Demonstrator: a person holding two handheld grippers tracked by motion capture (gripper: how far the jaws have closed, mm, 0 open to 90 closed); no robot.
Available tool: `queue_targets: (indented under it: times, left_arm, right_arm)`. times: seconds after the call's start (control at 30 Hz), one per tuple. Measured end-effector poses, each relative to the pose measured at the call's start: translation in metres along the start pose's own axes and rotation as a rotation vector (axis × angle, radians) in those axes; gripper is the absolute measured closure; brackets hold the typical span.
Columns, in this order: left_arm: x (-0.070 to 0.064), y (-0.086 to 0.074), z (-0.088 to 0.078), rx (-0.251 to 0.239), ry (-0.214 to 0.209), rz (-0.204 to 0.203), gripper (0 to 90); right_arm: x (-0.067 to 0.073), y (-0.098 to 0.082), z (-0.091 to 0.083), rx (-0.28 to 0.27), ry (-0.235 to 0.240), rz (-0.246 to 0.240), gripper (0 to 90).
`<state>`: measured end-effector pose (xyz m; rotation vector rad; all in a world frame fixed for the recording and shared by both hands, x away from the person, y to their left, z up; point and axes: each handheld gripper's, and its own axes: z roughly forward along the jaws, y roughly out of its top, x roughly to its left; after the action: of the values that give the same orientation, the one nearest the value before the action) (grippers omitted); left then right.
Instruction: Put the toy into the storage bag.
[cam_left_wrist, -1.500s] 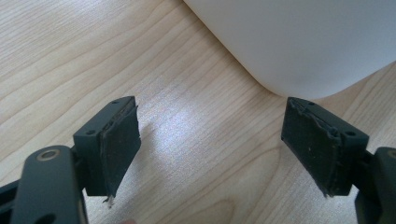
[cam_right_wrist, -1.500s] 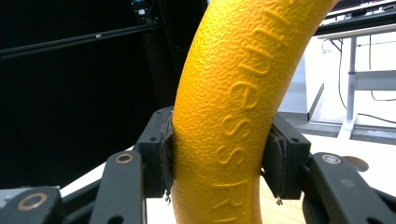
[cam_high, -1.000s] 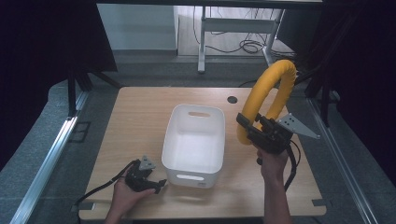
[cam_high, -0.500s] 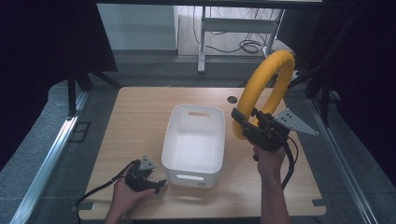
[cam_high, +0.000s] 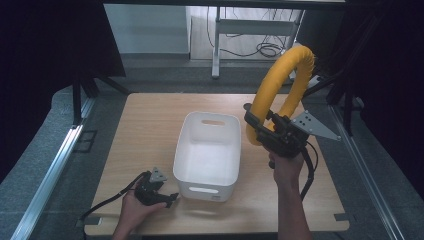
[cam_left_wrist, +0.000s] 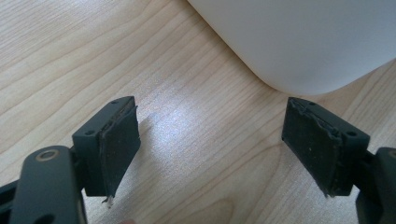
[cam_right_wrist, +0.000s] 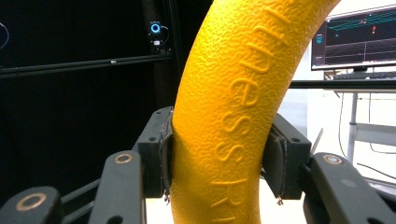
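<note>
Left gripper (cam_high: 170, 198) rested on table (cam_high: 150, 125) at near edge, jaws wide, nothing between; white bin (cam_high: 207, 155) corner seen just ahead in left gripper view; bin seen empty from high view; yellow foam ring (cam_right_wrist: 233, 107) clamped between right gripper (cam_right_wrist: 223, 158) pads, held upright above table, right of bin; embossed lettering seen in right gripper view.

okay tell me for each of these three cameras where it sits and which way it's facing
High view: above the person's side, looking forward and down on the table; both forearms enter from below.
Left gripper view: on the left gripper, facing the tabletop; its open jaws show.
Right gripper view: on the right gripper, looking level; its jaws clamp the yellow ring.
Shared: high and left views show the white bin.
</note>
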<state>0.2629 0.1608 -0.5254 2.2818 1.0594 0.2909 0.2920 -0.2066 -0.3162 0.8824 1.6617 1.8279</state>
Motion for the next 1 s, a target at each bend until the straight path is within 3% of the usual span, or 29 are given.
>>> queue_targets:
  times: [0.4,1.0]
  left_arm:
    - [0.000,0.000,0.000,0.003,0.000,0.003,19.2]
    - [0.001,0.000,-0.001,0.005,0.002,0.006,19.1]
  right_arm:
    - [0.018,0.014,0.008,-0.019,0.032,-0.026,49.9]
    - [0.045,0.013,0.028,-0.015,0.096,-0.028,49.8]
